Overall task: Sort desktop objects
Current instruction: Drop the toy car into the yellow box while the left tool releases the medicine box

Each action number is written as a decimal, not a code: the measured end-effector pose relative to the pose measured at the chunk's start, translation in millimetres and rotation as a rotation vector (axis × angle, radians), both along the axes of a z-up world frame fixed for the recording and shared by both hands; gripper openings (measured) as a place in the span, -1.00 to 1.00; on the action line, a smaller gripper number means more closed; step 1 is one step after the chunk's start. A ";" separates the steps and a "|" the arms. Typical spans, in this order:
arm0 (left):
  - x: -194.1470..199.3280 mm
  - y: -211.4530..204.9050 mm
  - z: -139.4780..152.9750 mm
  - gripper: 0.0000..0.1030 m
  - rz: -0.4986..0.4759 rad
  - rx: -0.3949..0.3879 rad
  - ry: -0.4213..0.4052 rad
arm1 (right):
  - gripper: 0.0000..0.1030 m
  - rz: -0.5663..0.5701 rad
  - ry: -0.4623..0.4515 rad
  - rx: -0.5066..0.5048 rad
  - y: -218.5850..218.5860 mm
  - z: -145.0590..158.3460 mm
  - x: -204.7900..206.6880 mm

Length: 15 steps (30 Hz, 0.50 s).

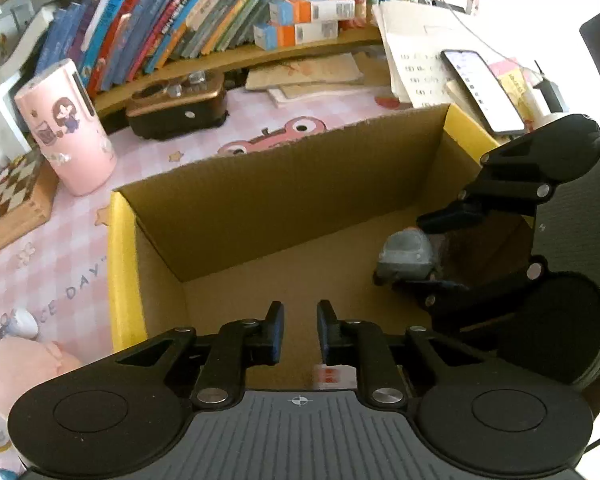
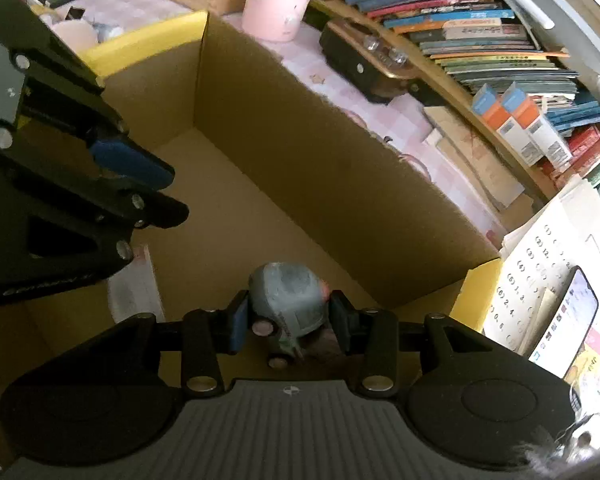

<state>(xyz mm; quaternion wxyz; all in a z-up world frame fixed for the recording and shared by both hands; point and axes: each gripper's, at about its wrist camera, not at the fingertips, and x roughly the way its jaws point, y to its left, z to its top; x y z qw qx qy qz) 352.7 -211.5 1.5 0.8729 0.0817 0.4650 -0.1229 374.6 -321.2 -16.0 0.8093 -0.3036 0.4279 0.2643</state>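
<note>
Inside the cardboard box [image 1: 260, 200], toward its left wall, the left gripper [image 1: 300, 332] hovers with fingers slightly parted and nothing between them (a small white packet [image 1: 334, 376] lies beneath). Near the right wall, the right gripper [image 2: 288, 324] brackets a grey toy car [image 2: 288, 300]; grip uncertain. Best opened fully, then lifted straight up.

cardboard box [image 1: 284, 184]: matt brown corrugated card, rough torn rim
desk [image 1: 60, 256]: smooth pink checked cover
toy car [image 2: 288, 300]: dull grey, worn-looking paint
left claw [image 1: 300, 330]: matt black plastic, shiny metal pins
pink cup [image 1: 66, 128]: smooth, slightly glossy
</note>
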 end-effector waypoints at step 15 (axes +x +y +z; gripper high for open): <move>-69.5 23.9 60.6 0.08 0.041 -0.073 -0.314 | 0.00 -0.150 -0.174 0.298 -36.3 73.8 -52.7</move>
